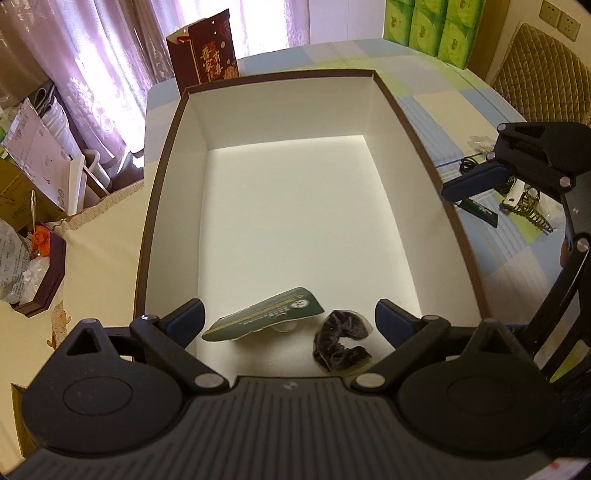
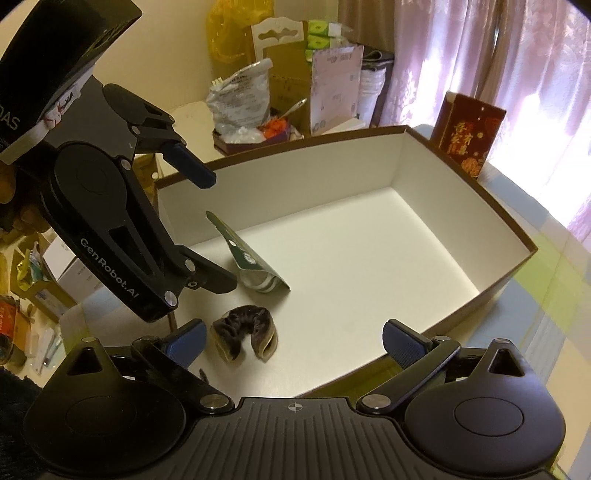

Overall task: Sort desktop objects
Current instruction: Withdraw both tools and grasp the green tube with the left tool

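A white box with a brown rim [image 1: 417, 122] [image 2: 517, 236] stands open on the checked tablecloth. Inside, near the front wall, a green card package [image 1: 266, 317] [image 2: 251, 258] leans tilted, and a dark velvet scrunchie [image 1: 340, 345] [image 2: 243, 332] lies beside it. My left gripper [image 1: 291, 319] [image 2: 218, 230] hovers open over these two, holding nothing. My right gripper [image 2: 295, 345] is open and empty above the box's near corner, with the scrunchie just inside its left finger. In the left wrist view one blue finger [image 1: 469, 182] of the right gripper reaches over the box's right rim.
To the right of the box lie a gold hair claw [image 1: 532, 214], a dark green card [image 1: 480, 212], a white item [image 1: 513, 195] and black cables [image 1: 469, 162]. A red gift bag [image 1: 207, 55] [image 2: 469, 136] stands behind the box. Green tissue packs [image 1: 436, 26] stand further back. A brown tray of clutter [image 1: 40, 280] sits left.
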